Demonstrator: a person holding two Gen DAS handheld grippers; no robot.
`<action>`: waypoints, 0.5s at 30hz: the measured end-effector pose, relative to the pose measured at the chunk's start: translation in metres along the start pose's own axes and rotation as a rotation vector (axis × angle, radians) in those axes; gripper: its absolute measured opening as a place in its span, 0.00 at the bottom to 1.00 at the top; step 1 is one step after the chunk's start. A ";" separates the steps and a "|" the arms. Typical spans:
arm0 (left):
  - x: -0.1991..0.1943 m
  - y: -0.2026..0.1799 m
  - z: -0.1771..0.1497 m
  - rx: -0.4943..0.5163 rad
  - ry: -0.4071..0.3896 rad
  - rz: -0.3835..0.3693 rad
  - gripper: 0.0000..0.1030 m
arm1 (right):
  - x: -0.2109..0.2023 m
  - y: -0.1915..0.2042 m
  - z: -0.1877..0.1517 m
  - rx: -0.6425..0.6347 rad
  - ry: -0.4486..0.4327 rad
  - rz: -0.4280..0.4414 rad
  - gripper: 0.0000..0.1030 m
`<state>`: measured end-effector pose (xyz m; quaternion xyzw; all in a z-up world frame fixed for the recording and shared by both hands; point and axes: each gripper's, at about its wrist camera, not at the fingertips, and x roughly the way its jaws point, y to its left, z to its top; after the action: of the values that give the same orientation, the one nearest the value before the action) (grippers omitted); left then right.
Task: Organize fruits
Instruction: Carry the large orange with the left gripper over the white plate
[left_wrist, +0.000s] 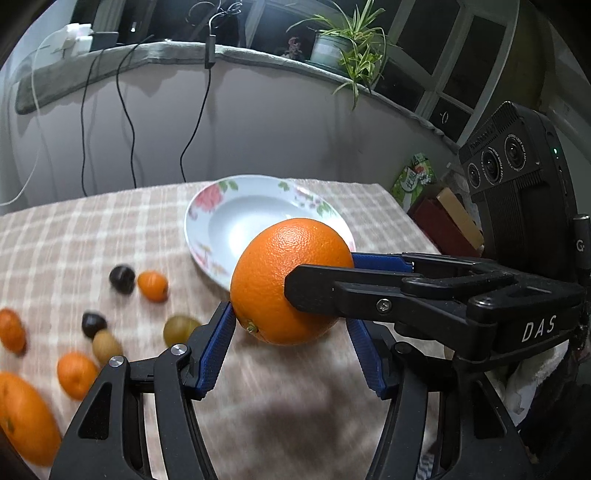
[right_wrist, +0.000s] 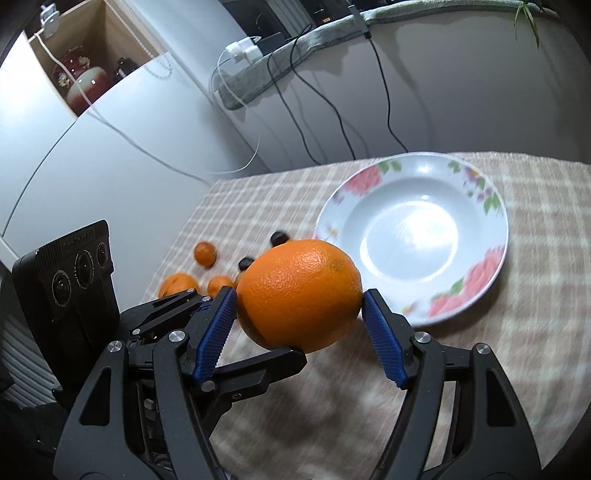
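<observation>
A large orange (left_wrist: 291, 280) hangs above the checked tablecloth, just in front of a white floral plate (left_wrist: 236, 218). My right gripper (right_wrist: 299, 295) is shut on this orange (right_wrist: 299, 293), its blue pads on both sides. In the left wrist view the right gripper's fingers (left_wrist: 332, 291) reach in from the right across the orange. My left gripper (left_wrist: 291, 325) is around the orange from below; its left pad touches it, the right pad stands slightly apart. The plate (right_wrist: 476, 206) holds nothing.
Loose fruit lies on the cloth at the left: small oranges (left_wrist: 152, 285), dark plums (left_wrist: 122, 278), kiwis (left_wrist: 180, 328) and a big orange (left_wrist: 26, 417). Cables hang down the wall behind. Boxes (left_wrist: 443, 218) stand past the table's right edge.
</observation>
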<state>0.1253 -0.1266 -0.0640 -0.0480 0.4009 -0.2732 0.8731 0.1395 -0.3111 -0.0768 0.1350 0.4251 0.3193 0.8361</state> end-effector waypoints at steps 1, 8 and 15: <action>0.003 0.000 0.004 -0.001 0.000 0.000 0.60 | 0.002 -0.003 0.004 0.001 -0.003 -0.002 0.71; 0.035 0.009 0.026 -0.017 0.011 0.000 0.60 | 0.015 -0.029 0.025 0.012 -0.002 -0.010 0.71; 0.064 0.016 0.038 -0.047 0.037 0.007 0.60 | 0.032 -0.058 0.041 0.043 0.021 -0.013 0.71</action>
<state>0.1940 -0.1516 -0.0866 -0.0618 0.4234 -0.2615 0.8652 0.2103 -0.3326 -0.1013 0.1468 0.4416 0.3063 0.8304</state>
